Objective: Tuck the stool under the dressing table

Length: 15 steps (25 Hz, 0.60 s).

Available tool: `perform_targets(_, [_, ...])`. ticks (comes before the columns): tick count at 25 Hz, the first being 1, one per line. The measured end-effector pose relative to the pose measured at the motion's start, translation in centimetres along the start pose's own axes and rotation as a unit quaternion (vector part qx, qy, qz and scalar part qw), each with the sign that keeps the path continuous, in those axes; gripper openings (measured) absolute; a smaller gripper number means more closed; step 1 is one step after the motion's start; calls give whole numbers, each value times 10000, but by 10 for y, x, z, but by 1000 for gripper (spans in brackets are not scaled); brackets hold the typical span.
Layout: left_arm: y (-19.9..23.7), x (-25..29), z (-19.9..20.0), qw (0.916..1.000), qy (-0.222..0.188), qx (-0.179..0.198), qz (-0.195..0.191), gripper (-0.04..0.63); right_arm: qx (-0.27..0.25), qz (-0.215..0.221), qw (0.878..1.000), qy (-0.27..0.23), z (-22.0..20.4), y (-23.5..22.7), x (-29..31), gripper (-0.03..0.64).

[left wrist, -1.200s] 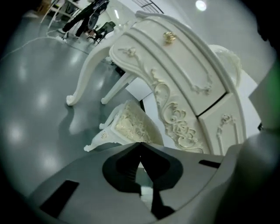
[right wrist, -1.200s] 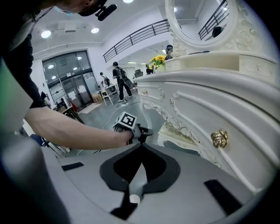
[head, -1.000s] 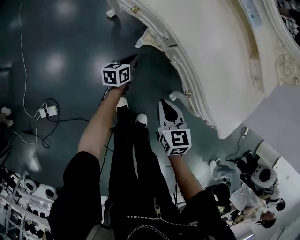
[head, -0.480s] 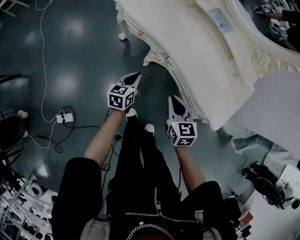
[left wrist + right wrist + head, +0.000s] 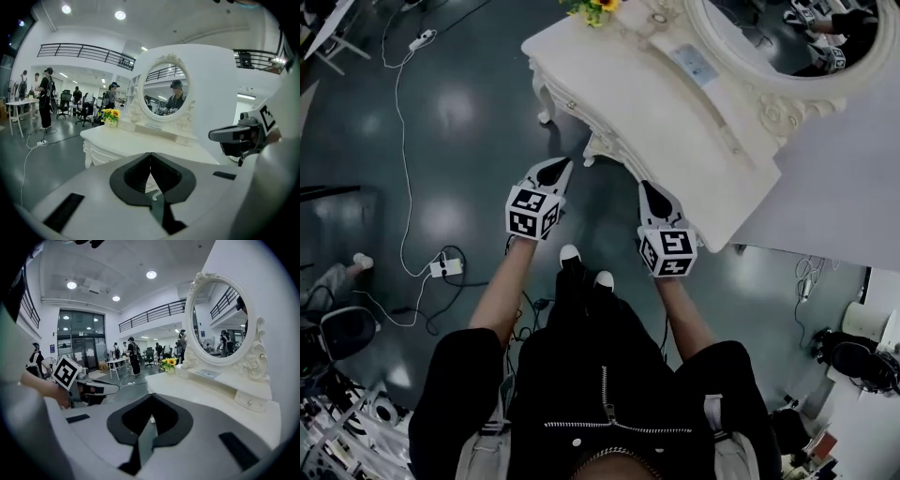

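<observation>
A dark glossy floor (image 5: 441, 112) runs under a white carved desk (image 5: 619, 84), which stands at the upper right of the head view. It carries an oval mirror (image 5: 787, 37) and a small bunch of yellow flowers (image 5: 592, 7). The left gripper (image 5: 561, 165) and the right gripper (image 5: 649, 187) hang side by side just in front of the desk's curved front edge, apart from it. Each points toward the desk with its jaws pressed together on nothing. A power strip (image 5: 445, 267) lies on the floor to the left.

Dark glossy floor (image 5: 441, 112) with white cable (image 5: 397, 131), power strip (image 5: 445, 267) on it. Overhead — balcony railing (image 5: 79, 49), 2 round ceiling lights (image 5: 120, 15); office chairs (image 5: 86, 110) far back.
</observation>
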<state>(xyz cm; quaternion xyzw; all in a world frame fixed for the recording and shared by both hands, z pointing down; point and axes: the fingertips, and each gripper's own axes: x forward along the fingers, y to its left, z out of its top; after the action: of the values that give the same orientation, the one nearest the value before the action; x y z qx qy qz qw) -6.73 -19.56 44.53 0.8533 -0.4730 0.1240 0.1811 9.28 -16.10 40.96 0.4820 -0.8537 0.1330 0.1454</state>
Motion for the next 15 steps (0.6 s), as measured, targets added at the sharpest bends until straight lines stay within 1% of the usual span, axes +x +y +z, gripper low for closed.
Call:
perform_targets(6, [-25,-27,53,9988,-410,278,-4,21,-141,-23,9992,-370,37,-6,-28,3])
perform_targets(10, [-38,-43,86,9963,-693,504,8,21,-227,-5,9980,-589,60,-7,-42,3])
perform_targets(13, [-47,-54,101,9941,-840,685,8,21,-283,-25,9967,-755,73,-5,-53,3])
perform_targets(15, [-50,-61,109,9929,-929,741,26,21,-314,-41,9959,-852,81,-4,-58,3])
